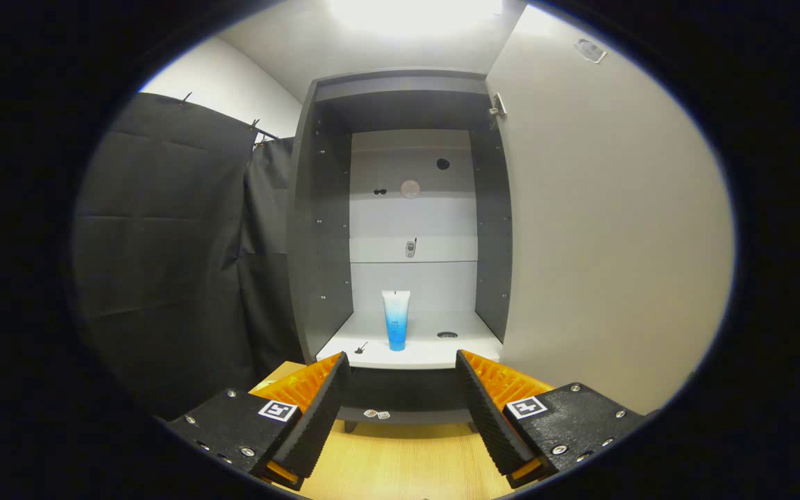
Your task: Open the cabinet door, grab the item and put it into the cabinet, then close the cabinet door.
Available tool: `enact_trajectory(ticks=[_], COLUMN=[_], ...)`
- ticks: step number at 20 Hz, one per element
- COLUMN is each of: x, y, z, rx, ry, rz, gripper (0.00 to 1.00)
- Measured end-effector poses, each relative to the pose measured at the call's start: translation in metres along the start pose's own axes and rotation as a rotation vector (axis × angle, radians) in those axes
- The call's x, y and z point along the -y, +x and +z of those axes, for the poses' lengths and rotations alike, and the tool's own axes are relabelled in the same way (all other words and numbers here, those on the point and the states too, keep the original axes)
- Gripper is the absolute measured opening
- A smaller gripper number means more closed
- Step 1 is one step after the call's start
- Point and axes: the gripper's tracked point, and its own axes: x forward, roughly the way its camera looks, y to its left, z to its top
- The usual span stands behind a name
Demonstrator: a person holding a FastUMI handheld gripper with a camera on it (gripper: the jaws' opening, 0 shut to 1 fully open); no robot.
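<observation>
A pale wooden tabletop (pixel 400 465) lies under the gripper (pixel 401 399), whose fingers are spread and hold nothing. Beyond them, the tall dark-grey cabinet (pixel 320 229) stands with its door (pixel 601 229) swung open; a white-and-blue tube (pixel 396 319) stands upright on the white bottom shelf (pixel 428 351).

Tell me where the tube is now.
The tube stands upright on the cabinet's bottom shelf, beyond the open, empty gripper, left of the open door.

Black cloth (pixel 164 264) hangs from clips against a white wall (pixel 226 87). A bright ceiling light (pixel 414 14) glares overhead. Below lies a light wooden surface (pixel 400 465).
</observation>
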Motion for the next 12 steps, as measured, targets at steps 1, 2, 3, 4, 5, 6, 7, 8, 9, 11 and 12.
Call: enact_trajectory(ticks=[1, 2, 3, 4, 5, 6, 7, 8, 9, 11, 12], x=[0.0, -0.001, 0.0, 0.002, 0.004, 0.007, 0.01, 0.014, 0.02, 0.034, 0.043], y=[-0.011, -0.022, -0.033, -0.042, -0.052, -0.061, -0.072, -0.081, -0.092, -0.11, -0.119], z=[-0.004, -0.01, -0.014, -0.016, -0.018, -0.02, -0.022, -0.023, -0.023, -0.023, -0.022], rx=[-0.004, -0.008, -0.008, -0.005, 0.001, 0.005, 0.008, 0.011, 0.013, 0.021, 0.026], ry=[0.008, 0.011, 0.012, 0.013, 0.013, 0.016, 0.02, 0.023, 0.024, 0.026, 0.029], rz=[0.001, 0.003, -0.003, -0.012, -0.02, -0.029, -0.037, -0.047, -0.059, -0.081, -0.093], gripper=[0.94, 0.94, 0.94, 0.94, 0.94, 0.94, 0.94, 0.94, 0.94, 0.94, 0.94])
